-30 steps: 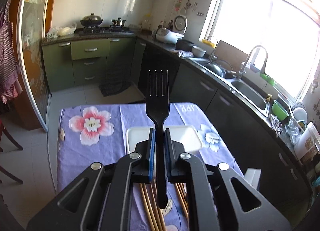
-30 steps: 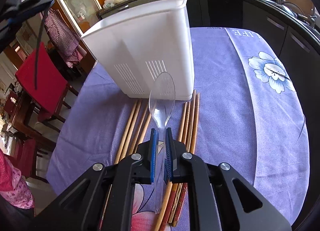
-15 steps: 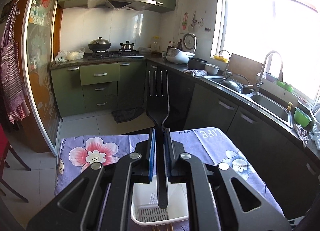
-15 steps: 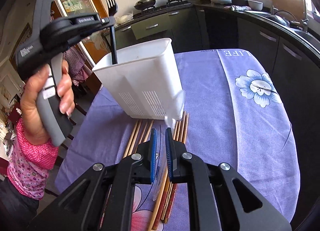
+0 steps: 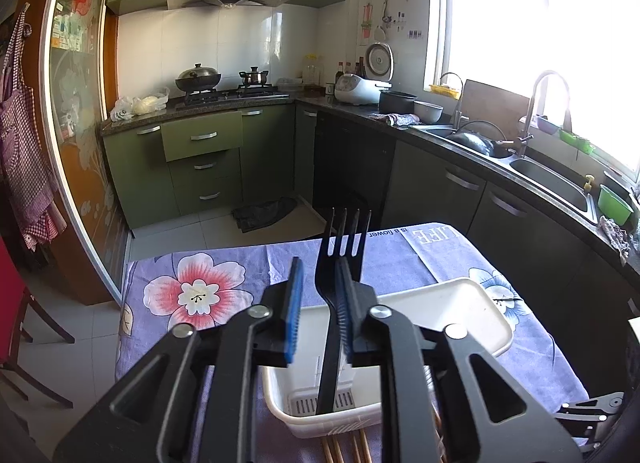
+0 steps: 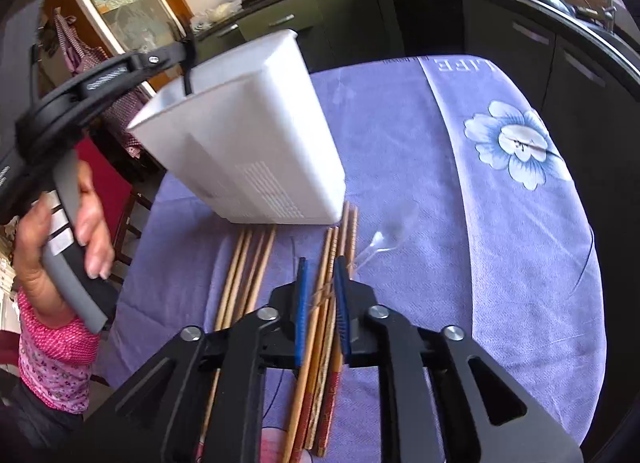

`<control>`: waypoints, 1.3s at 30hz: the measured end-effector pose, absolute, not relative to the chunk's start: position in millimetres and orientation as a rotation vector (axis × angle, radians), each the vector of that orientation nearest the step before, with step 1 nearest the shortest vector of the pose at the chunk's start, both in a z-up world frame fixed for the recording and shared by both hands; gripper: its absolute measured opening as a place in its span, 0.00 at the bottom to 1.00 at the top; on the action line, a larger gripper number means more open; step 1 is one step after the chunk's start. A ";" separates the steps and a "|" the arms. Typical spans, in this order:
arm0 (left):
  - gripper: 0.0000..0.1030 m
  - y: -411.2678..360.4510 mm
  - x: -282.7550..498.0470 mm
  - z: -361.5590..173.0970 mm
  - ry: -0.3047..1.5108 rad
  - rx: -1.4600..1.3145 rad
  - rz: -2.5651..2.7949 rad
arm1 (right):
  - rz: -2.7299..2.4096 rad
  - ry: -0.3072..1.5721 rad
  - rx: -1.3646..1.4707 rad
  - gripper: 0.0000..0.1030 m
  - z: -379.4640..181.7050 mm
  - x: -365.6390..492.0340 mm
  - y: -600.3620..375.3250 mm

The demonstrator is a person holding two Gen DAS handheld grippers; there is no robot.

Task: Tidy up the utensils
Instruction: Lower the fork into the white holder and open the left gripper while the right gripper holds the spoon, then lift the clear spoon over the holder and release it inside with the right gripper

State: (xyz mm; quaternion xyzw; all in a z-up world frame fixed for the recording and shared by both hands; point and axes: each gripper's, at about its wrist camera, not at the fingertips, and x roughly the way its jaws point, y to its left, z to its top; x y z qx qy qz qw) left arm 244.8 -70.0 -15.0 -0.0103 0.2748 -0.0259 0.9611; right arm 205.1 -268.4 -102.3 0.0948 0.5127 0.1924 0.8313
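Left tongs (image 5: 318, 299) and right tongs (image 6: 321, 295) angled down, jaws just opened, gripping nothing

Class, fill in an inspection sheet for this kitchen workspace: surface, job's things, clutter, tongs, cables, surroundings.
Surface: table under a purple floral tablecloth.
Job's things: black fork standing in the white utensil holder; clear spoon lying on the cloth; wooden chopsticks beside the holder.
Clutter: nothing seen.
Tongs: left tongs have just been opening, fork between the pads, leaning on one; right tongs have just been opening, nothing gripped.
Cables: nothing seen.
Surroundings: green cabinets, stove with pots, sink, bright window.
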 end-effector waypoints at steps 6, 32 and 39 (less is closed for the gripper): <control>0.58 -64.4 241.0 -10.8 0.526 -0.028 -0.036 | 0.318 1.163 0.213 0.27 -133.0 227.7 -270.5; 0.63 -28.2 204.6 13.6 0.398 -0.198 -0.071 | 0.082 1.247 0.201 0.18 -151.1 242.5 -212.4; 0.64 -28.0 197.7 14.5 0.404 -0.194 -0.085 | 0.104 1.212 0.243 0.09 -151.8 241.6 -218.2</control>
